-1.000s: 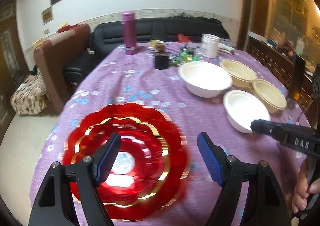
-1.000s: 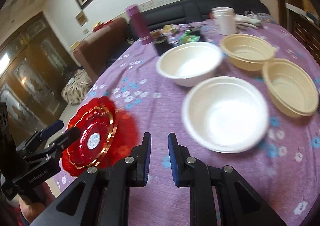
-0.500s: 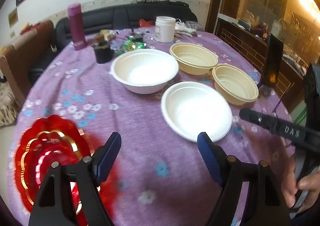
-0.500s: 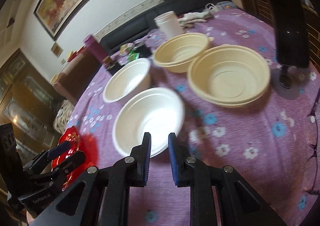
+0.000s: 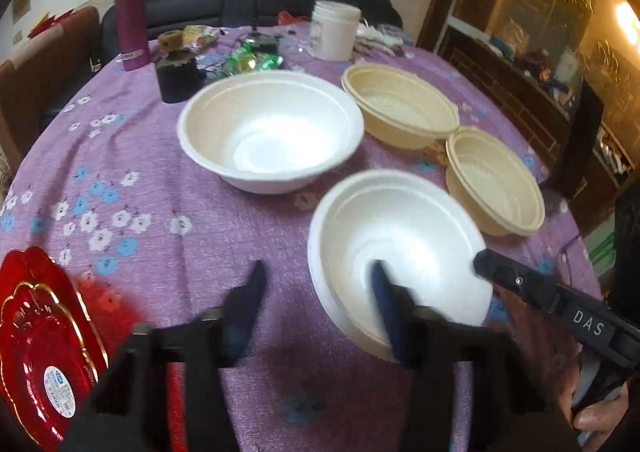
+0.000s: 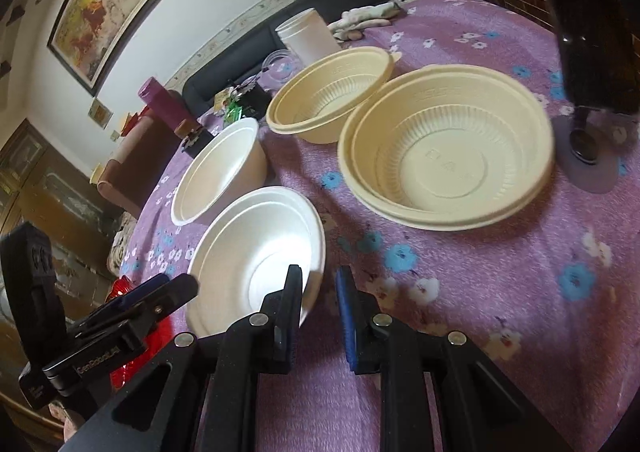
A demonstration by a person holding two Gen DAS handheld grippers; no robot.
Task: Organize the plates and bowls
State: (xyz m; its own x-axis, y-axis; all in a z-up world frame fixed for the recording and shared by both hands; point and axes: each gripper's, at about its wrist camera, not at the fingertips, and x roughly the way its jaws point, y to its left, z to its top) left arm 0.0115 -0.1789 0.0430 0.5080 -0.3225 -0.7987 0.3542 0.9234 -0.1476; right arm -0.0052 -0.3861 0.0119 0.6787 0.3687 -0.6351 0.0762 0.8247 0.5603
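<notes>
near white bowl [image 5: 400, 252] sits on the purple cloth [image 5: 200, 220] between the two grippers. left gripper [image 5: 320, 304] has just been closing: its blurred fingers now stand at a middling gap, the right one inside the bowl's near rim, the left one outside over bare cloth, so the rim lies between them; whether a pad touches it cannot be told through the blur. right gripper [image 6: 318, 308] has its fingers narrow with nothing between them; in its own view the bowl's edge passes behind its left finger, and contact there cannot be judged. in the left view its tip shows just over the bowl's right rim.

far white bowl [image 5: 270, 136] stands just behind the near one, apart from it. two cream bowls [image 6: 444, 152] sit to the right, close to each other. red plates [image 5: 44, 348] lie at the table's left edge, cut off by the frame and partly hidden by the left gripper. a hand [image 5: 596, 412] shows only in part at the lower right corner. bottle [image 5: 130, 18], white jar [image 5: 334, 30] and dark clutter stand far back.
</notes>
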